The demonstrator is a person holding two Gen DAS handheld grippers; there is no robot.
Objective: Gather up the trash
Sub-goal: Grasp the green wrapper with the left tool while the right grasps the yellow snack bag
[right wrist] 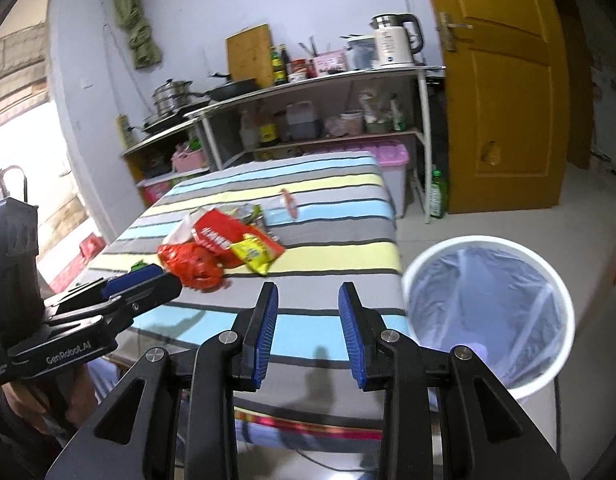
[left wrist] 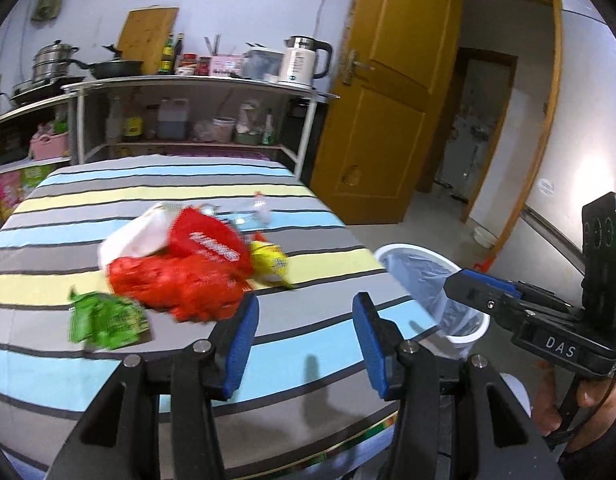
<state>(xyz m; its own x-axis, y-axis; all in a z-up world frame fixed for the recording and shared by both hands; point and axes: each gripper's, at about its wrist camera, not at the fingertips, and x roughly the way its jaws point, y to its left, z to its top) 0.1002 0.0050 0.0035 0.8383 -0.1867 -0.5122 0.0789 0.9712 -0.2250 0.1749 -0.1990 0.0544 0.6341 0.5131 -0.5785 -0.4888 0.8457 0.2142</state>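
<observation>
A heap of trash lies mid-table on the striped cloth (left wrist: 187, 184): a crumpled red bag (left wrist: 175, 284), a red packet (left wrist: 207, 244), white paper (left wrist: 135, 236), a yellow packet (left wrist: 269, 260) and a green wrapper (left wrist: 107, 320). A clear wrapper (left wrist: 261, 208) lies behind them. My left gripper (left wrist: 305, 312) hovers open and empty just right of the heap's near side. My right gripper (right wrist: 308, 296) is open and empty over the table's near edge, with the red bag (right wrist: 193, 266) and yellow packet (right wrist: 253, 254) ahead to its left. A white bin (right wrist: 488, 312) with a clear liner stands to its right.
A shelf unit (left wrist: 195, 88) with pots, bottles and a kettle (left wrist: 303, 60) stands behind the table. A brown door (left wrist: 392, 92) is open at the right, with bare floor beyond. A green bottle (right wrist: 438, 192) stands on the floor by the shelf. A hand (left wrist: 548, 408) holds the right gripper.
</observation>
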